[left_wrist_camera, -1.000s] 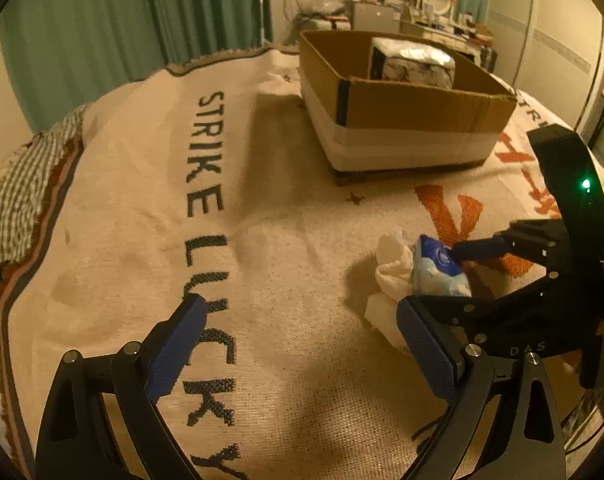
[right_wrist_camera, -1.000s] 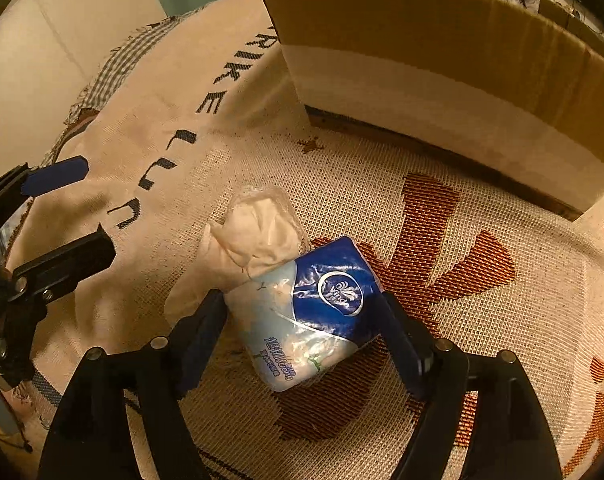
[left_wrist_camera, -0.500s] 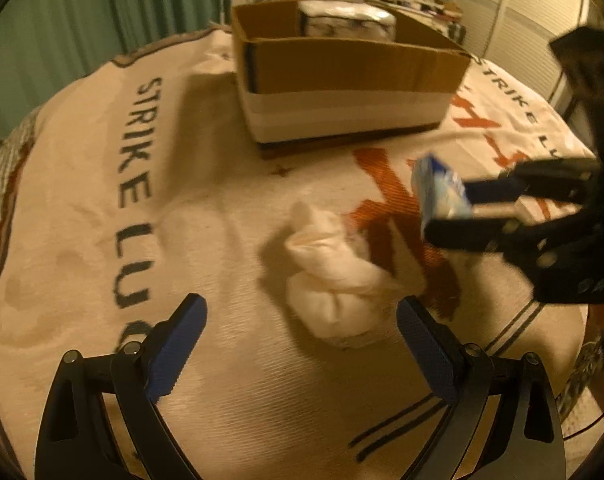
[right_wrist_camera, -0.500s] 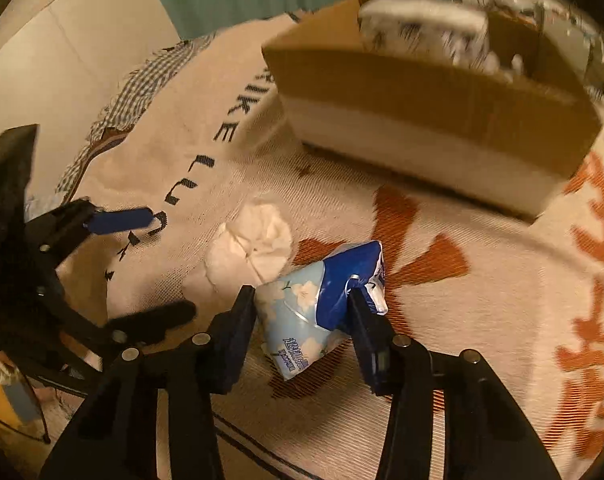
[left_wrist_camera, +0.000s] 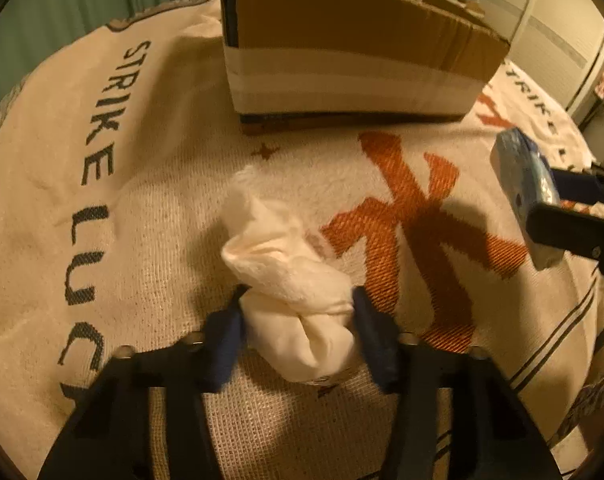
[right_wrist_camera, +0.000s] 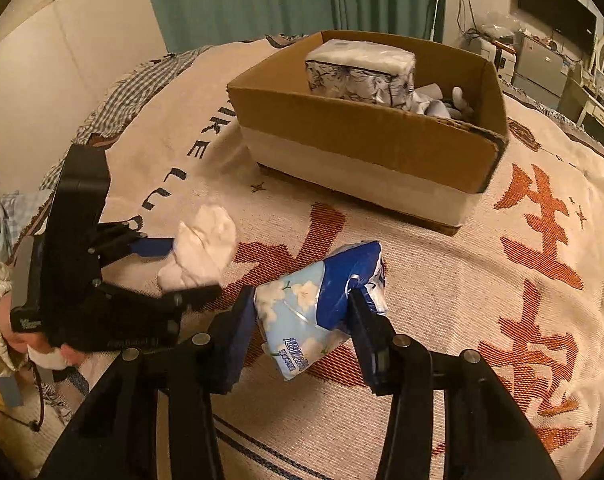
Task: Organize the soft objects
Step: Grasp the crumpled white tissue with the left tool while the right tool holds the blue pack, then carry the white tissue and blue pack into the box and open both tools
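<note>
Both tongs engaged on soft items in front of the cardboard box.

Left wrist view: my left tongs point(left_wrist_camera: 298, 320), at lower centre, are closing, and their blue pads already touch both sides of the white cloth bundle point(left_wrist_camera: 290, 280), which lies on the lettered blanket point(left_wrist_camera: 142, 240). The cardboard box point(left_wrist_camera: 349, 52) stands at top centre. Right wrist view: my right tongs point(right_wrist_camera: 302, 320) are clenched on the blue tissue pack point(right_wrist_camera: 321, 296), held at lower centre, clear of the blanket. The box at upper centre contains a wrapped patterned pack point(right_wrist_camera: 361, 68). The left tongs and bundle appear at mid-left.
</note>
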`<control>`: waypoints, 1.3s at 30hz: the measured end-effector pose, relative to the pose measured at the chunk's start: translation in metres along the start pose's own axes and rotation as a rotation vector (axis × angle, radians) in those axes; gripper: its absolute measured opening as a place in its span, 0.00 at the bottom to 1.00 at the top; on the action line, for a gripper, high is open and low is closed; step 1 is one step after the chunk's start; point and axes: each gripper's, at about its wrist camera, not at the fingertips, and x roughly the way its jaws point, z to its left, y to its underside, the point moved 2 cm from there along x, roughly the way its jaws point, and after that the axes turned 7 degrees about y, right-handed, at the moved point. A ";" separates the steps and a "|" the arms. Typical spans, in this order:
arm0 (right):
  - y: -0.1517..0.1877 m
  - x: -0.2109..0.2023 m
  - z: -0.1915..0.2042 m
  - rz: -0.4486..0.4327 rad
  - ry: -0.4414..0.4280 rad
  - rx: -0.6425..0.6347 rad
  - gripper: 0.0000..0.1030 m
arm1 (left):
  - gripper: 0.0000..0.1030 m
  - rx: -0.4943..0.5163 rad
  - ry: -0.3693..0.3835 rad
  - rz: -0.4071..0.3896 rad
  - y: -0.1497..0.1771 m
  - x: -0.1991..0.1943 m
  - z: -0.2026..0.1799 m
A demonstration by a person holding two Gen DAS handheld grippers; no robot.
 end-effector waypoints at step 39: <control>-0.209 -0.008 -0.109 -0.263 0.134 0.284 0.46 | 0.35 0.106 -0.056 -0.372 -0.221 -0.033 -0.003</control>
